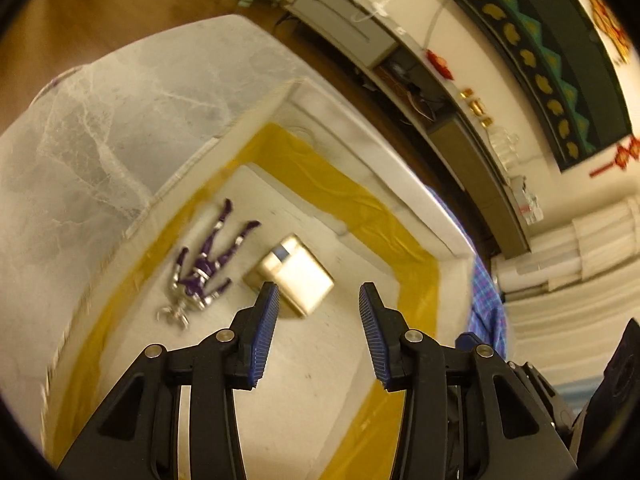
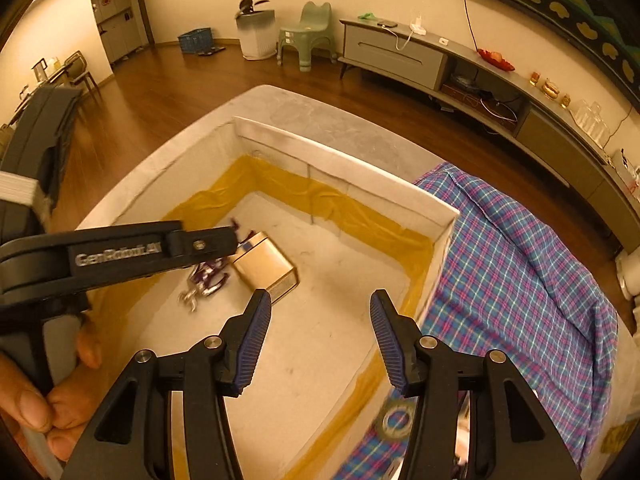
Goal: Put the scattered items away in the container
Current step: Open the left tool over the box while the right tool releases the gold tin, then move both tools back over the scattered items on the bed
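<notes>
You hold your left gripper (image 1: 318, 300) and right gripper (image 2: 320, 308) above the box (image 2: 344, 168), both with jaws spread and empty. Inside lie one toy figure (image 1: 200, 268) and one tin (image 1: 294, 276), side by side.

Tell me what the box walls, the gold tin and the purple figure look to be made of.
Container: looks like white foam board, given its thick matte walls; yellow tape or film lines the inner base.
Gold tin: probably metal, with a smooth champagne sheen and crisp edges.
Purple figure: likely hard plastic with glossy purple and silvery parts, though blurred.
</notes>
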{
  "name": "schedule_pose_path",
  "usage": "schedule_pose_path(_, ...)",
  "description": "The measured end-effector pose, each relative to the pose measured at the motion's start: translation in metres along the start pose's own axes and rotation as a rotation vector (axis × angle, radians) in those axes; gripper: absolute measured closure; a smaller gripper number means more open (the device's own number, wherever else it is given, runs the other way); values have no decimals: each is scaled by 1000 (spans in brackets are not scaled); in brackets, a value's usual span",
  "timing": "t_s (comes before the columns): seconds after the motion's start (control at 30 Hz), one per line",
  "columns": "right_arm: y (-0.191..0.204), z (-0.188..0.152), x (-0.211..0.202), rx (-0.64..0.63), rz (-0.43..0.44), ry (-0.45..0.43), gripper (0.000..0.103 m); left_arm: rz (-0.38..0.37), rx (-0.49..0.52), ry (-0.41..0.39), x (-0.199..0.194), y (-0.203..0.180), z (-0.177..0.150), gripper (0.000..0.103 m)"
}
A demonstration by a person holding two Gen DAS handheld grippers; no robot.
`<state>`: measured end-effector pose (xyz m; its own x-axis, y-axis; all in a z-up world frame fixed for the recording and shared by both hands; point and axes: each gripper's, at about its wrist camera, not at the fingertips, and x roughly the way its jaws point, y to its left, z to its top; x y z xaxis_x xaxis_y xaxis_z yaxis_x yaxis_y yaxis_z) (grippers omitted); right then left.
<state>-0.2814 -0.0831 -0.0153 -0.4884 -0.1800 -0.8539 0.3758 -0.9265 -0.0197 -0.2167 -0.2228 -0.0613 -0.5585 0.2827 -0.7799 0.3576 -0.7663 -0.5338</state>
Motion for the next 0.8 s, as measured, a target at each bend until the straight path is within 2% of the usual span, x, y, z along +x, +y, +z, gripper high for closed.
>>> schedule_pose_path(0.3,3,-23,-64,13,33,-102,50,-52,186,-84,-58,-43,-41,59)
schedule_pose_path(0.47,-6,-45,-97,57,49,-160,50,-127,282,-130,-88,-60,-63,59)
schedule_pose_path(0.8,-39,-107,-130,154,14,-173,50,-213,423,-83,-106,-87,-112,59)
